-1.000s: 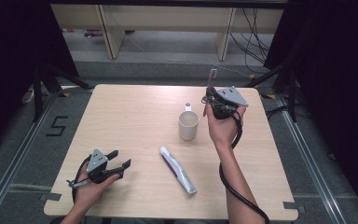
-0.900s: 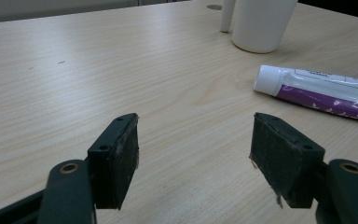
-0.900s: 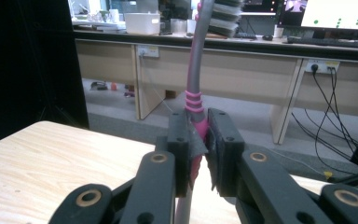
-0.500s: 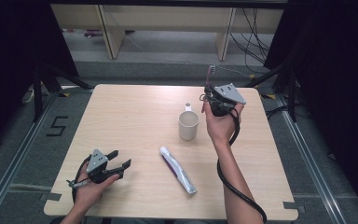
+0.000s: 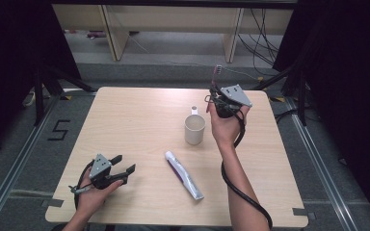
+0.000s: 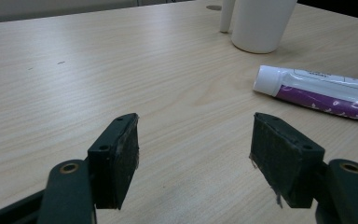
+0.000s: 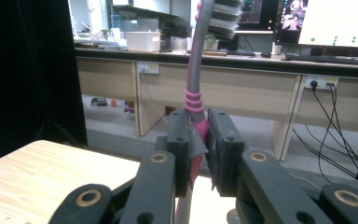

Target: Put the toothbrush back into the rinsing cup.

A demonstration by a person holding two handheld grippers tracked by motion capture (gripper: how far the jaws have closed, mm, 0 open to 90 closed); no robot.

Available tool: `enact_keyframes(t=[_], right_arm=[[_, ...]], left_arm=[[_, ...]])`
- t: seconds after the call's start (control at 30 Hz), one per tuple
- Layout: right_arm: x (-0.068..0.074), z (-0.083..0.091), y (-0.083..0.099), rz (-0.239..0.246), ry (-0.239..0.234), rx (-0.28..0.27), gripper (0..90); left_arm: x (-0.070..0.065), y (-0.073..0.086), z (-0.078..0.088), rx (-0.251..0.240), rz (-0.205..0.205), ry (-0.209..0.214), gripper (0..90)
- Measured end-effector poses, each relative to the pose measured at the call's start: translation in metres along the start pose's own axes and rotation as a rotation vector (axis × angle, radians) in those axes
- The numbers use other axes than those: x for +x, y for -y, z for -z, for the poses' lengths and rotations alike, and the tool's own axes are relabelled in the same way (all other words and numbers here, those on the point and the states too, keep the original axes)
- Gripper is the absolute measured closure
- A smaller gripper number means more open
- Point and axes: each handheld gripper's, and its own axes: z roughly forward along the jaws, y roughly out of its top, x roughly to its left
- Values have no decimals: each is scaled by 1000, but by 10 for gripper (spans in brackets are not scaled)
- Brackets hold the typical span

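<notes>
The right gripper [image 5: 216, 91] clamps a toothbrush [image 7: 195, 93] by its handle, bristles upward, raised beside the white cup [image 5: 194, 129], probably to drop it in. The left gripper [image 5: 123, 163] rests open near the table's [image 5: 135, 115] front edge, toothpaste tube [image 5: 184, 174] lying nearby

A lab or office workroom is showing itself here: black curtains [image 5: 14, 72] are hanging around a plain wooden table [image 5: 125, 120], cables [image 5: 265, 29] are trailing under long desks [image 7: 261, 70], and lit monitors [image 7: 335, 21] (with keyboards) are glowing behind
</notes>
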Motion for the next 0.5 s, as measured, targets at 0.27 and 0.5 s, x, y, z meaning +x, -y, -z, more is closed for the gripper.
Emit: enact_keyframes(t=[0.27,0.5], right_arm=[[4,-5,-3,-4,-10,-27,806],[8,-10,-5,-1,-14,-33,806]], left_arm=[[0,0,0,-2,0,6,318],[0,0,0,-6,1,6,318]])
